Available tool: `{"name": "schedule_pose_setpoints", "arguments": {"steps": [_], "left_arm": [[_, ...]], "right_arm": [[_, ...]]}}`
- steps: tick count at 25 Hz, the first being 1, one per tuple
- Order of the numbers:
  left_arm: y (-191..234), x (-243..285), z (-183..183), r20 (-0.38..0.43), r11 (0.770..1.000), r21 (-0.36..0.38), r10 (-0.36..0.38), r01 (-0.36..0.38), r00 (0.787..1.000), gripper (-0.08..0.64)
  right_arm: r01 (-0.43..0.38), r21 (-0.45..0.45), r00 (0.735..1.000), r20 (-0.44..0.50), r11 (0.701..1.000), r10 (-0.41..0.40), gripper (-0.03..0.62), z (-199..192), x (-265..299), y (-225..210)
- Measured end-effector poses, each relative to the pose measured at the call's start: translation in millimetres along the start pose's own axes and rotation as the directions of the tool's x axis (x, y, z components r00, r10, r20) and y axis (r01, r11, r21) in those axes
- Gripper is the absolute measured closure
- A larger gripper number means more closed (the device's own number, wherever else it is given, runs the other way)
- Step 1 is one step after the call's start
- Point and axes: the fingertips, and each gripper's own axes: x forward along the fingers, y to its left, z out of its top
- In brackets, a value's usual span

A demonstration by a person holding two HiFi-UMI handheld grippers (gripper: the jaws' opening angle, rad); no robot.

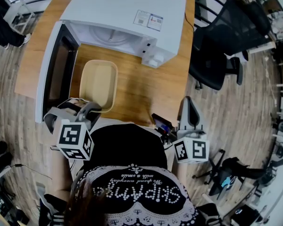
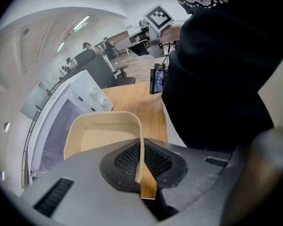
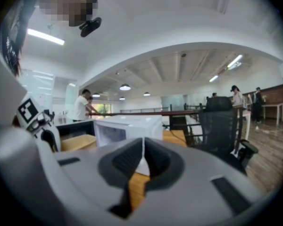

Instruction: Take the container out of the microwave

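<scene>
Microwave [image 1: 127,18] sits on the table [image 1: 146,84], door [image 1: 56,69] swung open on the left side, cavity facing the person.

Left gripper [image 1: 84,111]: jaws nearly closed, clamped on the near rim of the container [image 1: 99,81]. In the left gripper view the thin beige wall runs straight between the pads [image 2: 153,161], pinched from both sides, with the tub [image 2: 104,135] extending away from the jaws toward the microwave [image 2: 75,107]. Gripper is angled steeply down.

Container is outside the microwave, over the table just in front of the open cavity, beside the door. It's beige, rectangular with rounded corners, and looks empty inside. Can't tell if the base rests on the wood or is slightly lifted.

Small dark device [image 1: 161,123] with a lit screen is at the near table edge, between the two grippers.

Right gripper [image 1: 189,102]: off the right edge of the table, near level, well apart from the container. In the right gripper view its jaws are closed together [image 3: 142,159] with nothing between them, touching nothing. Microwave [image 3: 127,128] is ahead of it.

Black chair [image 1: 217,46] is right of the table.
</scene>
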Motion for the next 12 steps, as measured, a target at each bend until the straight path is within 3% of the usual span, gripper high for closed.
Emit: {"name": "schedule_pose_setpoints", "arguments": {"steps": [12], "left_arm": [[-2.1,-1.0,-0.3,-0.005,1.0,-0.003,-0.005,0.005,1.0,0.522]], "right_arm": [[-0.003,0.0,1.0,0.0,1.0,0.003,0.555,-0.2,-0.2,1.4]]}}
